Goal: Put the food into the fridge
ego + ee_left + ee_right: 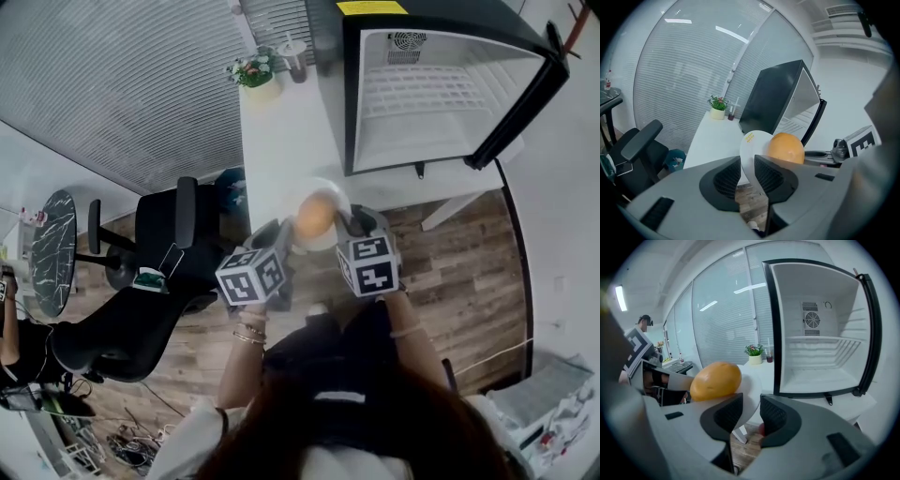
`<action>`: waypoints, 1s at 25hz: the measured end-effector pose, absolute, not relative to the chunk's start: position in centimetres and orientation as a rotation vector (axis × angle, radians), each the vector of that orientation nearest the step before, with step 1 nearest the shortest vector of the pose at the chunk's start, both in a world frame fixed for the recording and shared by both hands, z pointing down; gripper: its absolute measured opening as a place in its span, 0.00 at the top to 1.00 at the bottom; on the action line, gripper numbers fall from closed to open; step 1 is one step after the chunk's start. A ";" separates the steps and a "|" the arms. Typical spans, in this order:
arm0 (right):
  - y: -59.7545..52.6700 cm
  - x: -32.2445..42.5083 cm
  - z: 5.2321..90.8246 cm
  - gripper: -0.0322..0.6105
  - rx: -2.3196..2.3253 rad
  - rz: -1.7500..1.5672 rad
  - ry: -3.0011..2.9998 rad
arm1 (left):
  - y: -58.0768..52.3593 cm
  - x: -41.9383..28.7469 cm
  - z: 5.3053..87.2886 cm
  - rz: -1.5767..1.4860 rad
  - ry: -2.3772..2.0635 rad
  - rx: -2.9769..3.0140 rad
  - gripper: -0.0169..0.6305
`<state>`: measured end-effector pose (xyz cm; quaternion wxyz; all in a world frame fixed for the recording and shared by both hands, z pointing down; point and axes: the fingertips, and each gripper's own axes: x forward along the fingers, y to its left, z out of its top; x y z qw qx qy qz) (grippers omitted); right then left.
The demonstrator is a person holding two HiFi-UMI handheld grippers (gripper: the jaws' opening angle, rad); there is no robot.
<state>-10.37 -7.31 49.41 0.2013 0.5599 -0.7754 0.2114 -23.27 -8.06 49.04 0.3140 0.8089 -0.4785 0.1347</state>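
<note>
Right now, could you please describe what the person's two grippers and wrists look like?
The left gripper and right gripper are grey, with dark ribbed pads. Each carries a white cube with black square markers. Thin bracelets circle the left wrist, a pale band the right.

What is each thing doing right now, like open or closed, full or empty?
Fridge: open, empty.
Plate: held in the air.
Orange fruit: whole, on the plate.
Left gripper: jaws shut on plate rim.
Right gripper: jaws shut on plate rim.
</note>
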 end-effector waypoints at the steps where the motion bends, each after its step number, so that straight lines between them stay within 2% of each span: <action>1: -7.4 -9.7 49.3 0.78 1.560 0.589 -2.170 | -8.1 -22.6 48.9 0.352 -1.265 2.130 0.85; 25: -7.5 6.7 48.1 0.79 1.513 0.567 -2.238 | -7.6 -6.3 47.3 0.307 -1.342 2.098 0.85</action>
